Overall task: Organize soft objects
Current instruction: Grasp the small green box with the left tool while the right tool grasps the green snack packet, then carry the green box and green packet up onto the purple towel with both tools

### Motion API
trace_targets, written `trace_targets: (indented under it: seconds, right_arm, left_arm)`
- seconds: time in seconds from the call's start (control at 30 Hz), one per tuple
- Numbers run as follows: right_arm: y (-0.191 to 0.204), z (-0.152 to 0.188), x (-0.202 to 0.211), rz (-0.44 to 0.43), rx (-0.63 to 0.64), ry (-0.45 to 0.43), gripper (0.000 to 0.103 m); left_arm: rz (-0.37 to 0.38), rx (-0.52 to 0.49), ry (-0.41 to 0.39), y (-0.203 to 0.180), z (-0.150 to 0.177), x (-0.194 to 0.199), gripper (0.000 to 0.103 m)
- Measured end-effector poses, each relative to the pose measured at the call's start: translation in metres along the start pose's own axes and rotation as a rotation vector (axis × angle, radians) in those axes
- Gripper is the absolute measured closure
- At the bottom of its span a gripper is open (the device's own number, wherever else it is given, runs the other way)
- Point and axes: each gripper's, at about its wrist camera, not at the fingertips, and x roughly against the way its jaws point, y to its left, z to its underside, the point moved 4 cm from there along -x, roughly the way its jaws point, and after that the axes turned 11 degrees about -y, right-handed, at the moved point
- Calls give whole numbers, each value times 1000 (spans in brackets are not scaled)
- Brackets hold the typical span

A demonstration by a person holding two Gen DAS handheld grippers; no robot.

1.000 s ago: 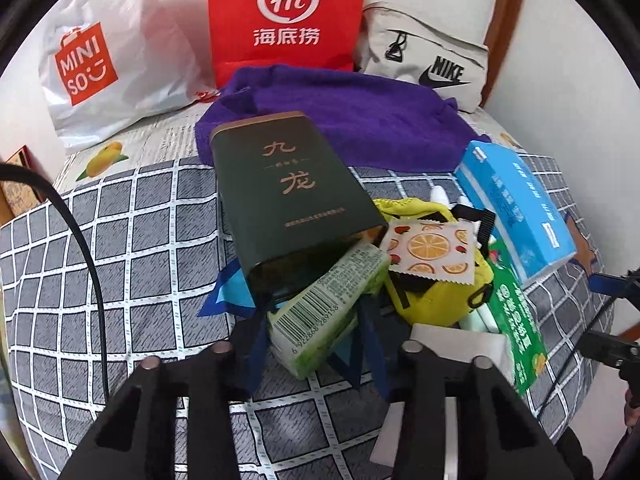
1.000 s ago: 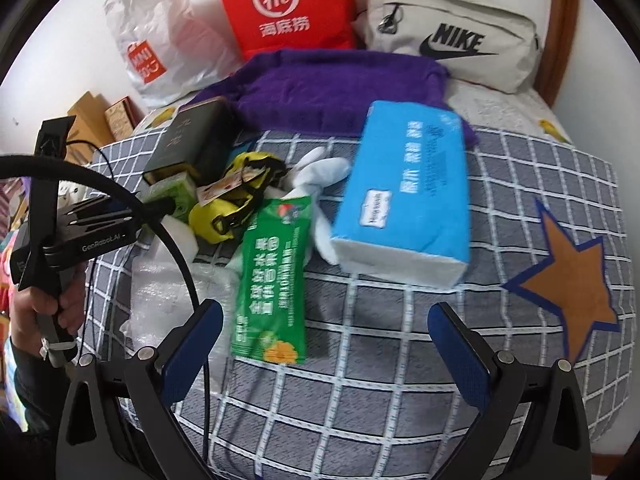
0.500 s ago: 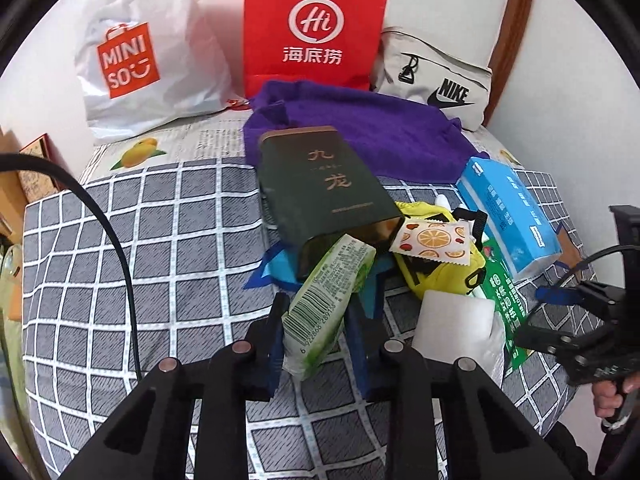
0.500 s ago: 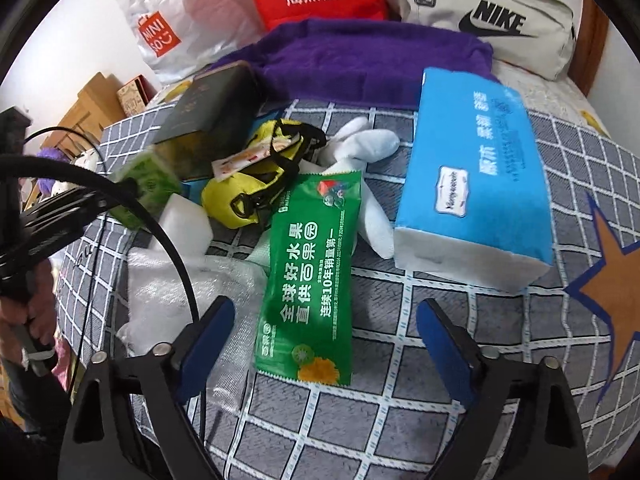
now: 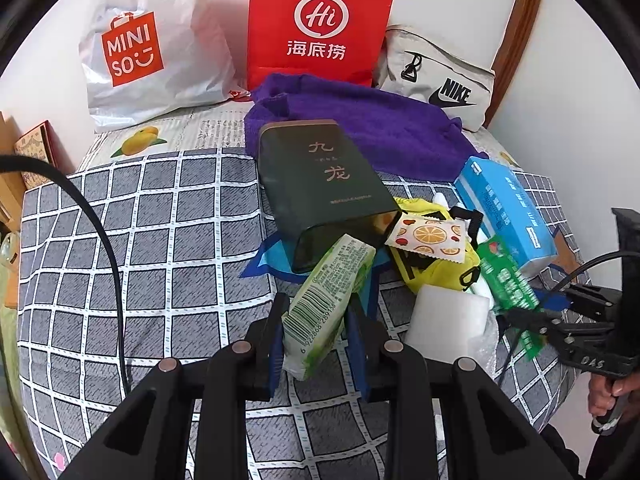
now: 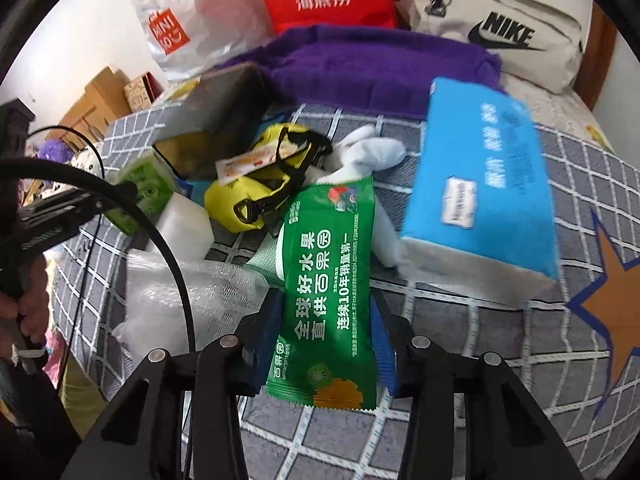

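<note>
My left gripper (image 5: 318, 320) is shut on a light green tissue pack (image 5: 326, 304) with a barcode and holds it just off the bed, in front of a dark green tin (image 5: 324, 184). My right gripper (image 6: 324, 320) has closed its blue pads on a dark green wet-wipe packet (image 6: 328, 300), which lies on the checked bedspread (image 6: 460, 360). The same packet shows in the left wrist view (image 5: 510, 292). Beside it lie a yellow pouch (image 6: 256, 188), a white plush toy (image 6: 368, 152) and a blue tissue pack (image 6: 480, 176).
A white foam block (image 5: 448, 320) and bubble wrap (image 6: 192, 296) lie at the bed's near edge. A purple towel (image 5: 360, 128), a red bag (image 5: 320, 24), a white Miniso bag (image 5: 152, 40) and a Nike pouch (image 5: 440, 80) stand at the back. An orange-print sachet (image 5: 430, 238) rests on the yellow pouch.
My left gripper shut on the light green tissue pack and drew it back from the tin. My right gripper moved forward and closed from wide open onto the dark green packet.
</note>
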Motion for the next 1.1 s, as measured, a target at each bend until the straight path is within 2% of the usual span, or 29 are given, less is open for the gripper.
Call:
trace_targets:
  seconds: [0.4, 0.7, 1.1]
  right_arm:
    - [-7, -8, 42, -53, -33, -75, 61]
    - [-18, -44, 68, -56, -27, -167, 61]
    - [-41, -104, 89, -36, -3, -280, 61]
  left_arm:
    - [-12, 16, -30, 0, -12, 25, 76]
    - [-35, 6, -92, -1, -45, 49, 76]
    - [-13, 8, -147, -1, -99, 60, 76]
